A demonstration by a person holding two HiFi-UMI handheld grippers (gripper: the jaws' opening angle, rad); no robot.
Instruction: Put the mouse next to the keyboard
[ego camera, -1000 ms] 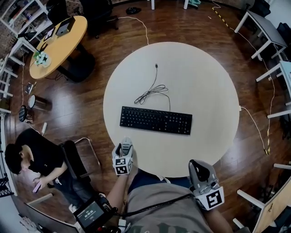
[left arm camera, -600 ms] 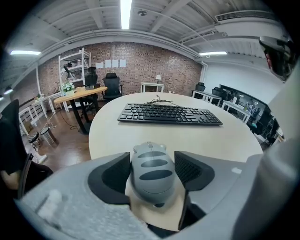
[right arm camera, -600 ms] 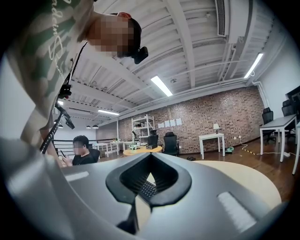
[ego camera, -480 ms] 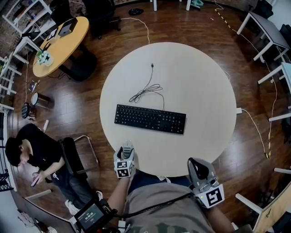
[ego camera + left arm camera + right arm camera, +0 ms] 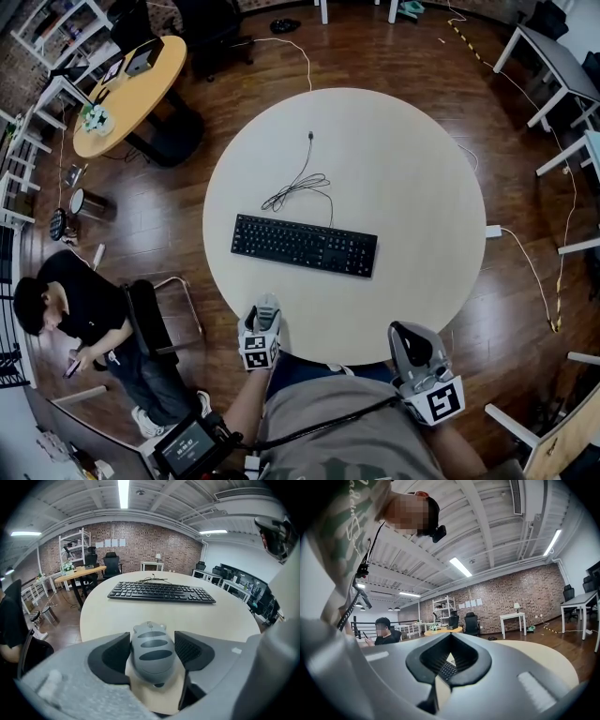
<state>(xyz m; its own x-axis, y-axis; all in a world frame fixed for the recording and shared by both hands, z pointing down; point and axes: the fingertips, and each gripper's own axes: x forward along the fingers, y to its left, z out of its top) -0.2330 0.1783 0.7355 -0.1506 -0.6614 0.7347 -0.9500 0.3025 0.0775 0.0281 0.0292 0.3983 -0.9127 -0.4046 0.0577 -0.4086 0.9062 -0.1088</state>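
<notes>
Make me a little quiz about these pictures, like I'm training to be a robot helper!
1. True or false: the mouse already lies on the table beside the keyboard.
2. Fill in: the right gripper has its jaws ____, with nothing between them.
3. What holds the mouse? A) the left gripper B) the right gripper C) nothing
Key: 1 false; 2 shut; 3 A.
</notes>
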